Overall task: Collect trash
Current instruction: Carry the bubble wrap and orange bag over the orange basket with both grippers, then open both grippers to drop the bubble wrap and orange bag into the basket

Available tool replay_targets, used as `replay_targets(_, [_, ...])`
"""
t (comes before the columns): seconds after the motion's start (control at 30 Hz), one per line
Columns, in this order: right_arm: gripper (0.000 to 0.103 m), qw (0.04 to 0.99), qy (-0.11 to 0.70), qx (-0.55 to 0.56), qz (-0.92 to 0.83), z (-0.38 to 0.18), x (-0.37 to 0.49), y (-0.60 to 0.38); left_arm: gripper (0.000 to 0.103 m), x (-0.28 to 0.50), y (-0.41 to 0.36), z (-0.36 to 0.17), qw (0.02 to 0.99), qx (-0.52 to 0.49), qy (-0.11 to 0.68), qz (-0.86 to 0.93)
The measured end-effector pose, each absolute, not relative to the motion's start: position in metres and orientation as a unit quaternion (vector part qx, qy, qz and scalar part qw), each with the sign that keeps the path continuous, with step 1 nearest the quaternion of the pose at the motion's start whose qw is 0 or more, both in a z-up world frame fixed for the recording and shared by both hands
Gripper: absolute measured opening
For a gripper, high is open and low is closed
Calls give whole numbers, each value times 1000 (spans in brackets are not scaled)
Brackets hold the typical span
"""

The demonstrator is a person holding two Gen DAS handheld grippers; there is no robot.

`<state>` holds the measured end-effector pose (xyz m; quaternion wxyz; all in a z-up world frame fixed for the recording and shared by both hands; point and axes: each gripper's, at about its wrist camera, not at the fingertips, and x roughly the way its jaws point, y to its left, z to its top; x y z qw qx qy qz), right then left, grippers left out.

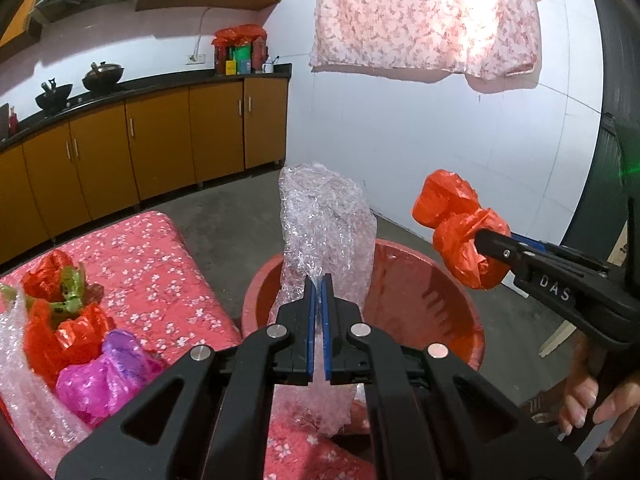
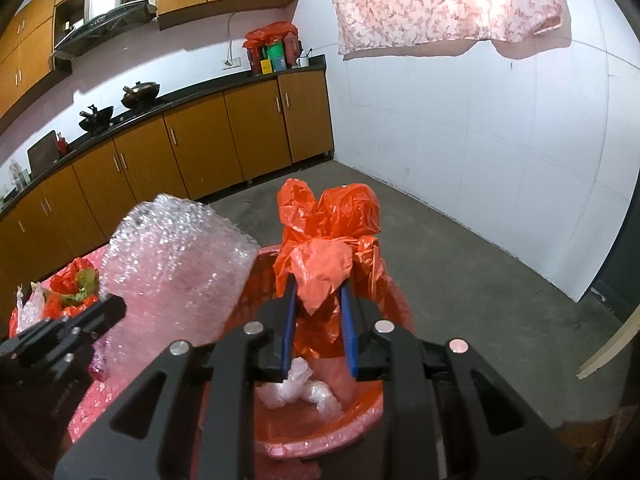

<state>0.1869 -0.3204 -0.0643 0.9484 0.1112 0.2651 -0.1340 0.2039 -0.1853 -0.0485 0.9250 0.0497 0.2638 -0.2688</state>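
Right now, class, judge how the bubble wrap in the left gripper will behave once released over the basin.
The bubble wrap probably weighs little: it stands up from the left gripper. It looks soft and crumpled, so it should drift and settle in the red basin without rolling.

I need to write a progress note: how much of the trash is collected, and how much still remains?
Done: one clear crumpled plastic piece already lies in the red basin. In hand: the left tongs are shut on bubble wrap, the right tongs on an orange bag, both above the basin. Left: orange bags, a purple bag and more bubble wrap on the floral surface.
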Motion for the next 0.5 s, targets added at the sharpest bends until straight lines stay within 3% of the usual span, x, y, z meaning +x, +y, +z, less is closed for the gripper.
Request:
replay_targets(0.2, [28,950,259,121,-123,-68,193,-323,5,214,-192,-56,919,48,276,-276])
replay_targets(0.27, [33,951,258,125,-119,-69,193,-323,17,218,-190,-60,916,41,289,-274])
replay_targets(0.3, [36,951,258,125,-119,-69,193,-324,33,218,-189,-60,917,39,291,-271])
replay_targets(0.33, [37,951,258,125,-120,-70,191,-323,43,218,-186,-61,918,36,291,-266])
replay_targets(0.5, [43,950,261,114,-127,-72,186,-322,44,212,-169,-58,925,33,287,-247])
